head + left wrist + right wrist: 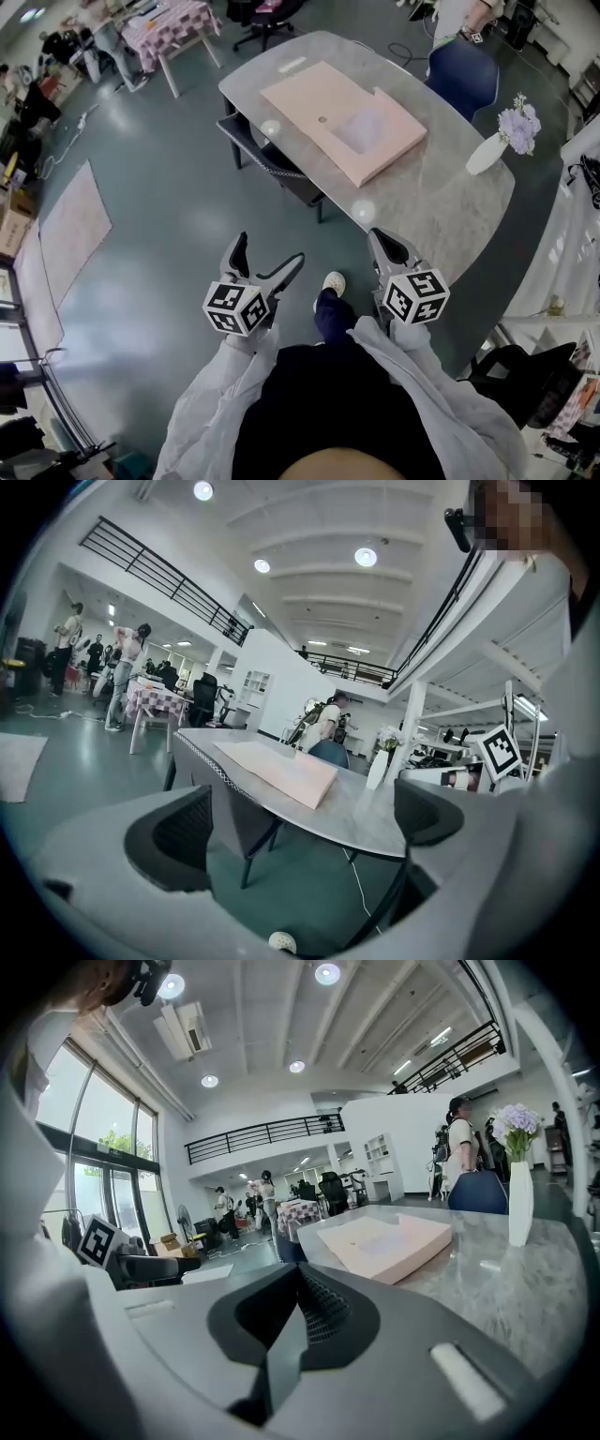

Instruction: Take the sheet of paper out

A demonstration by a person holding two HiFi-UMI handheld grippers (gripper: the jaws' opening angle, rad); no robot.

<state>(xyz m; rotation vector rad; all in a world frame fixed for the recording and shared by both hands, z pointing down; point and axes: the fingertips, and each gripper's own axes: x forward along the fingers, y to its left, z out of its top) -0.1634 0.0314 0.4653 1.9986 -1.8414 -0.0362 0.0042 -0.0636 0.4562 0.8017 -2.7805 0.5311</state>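
A flat pink folder (328,117) lies on the grey marble table (441,211), with a paler, translucent sheet (367,127) on its right half. Both grippers hang well short of the table, in front of the person's body. My left gripper (265,260) is open with nothing between its jaws; in the left gripper view it (300,822) looks towards the folder (279,769). My right gripper (382,240) is shut on nothing, at the table's near edge. The right gripper view shows its closed jaws (295,1321) with the folder (389,1241) beyond them.
A dark chair (272,159) is tucked under the table's left side and a blue chair (464,70) stands at the far side. A white vase of lilac flowers (489,150) is at the table's right end. A pale rug (70,220) lies on the floor to the left.
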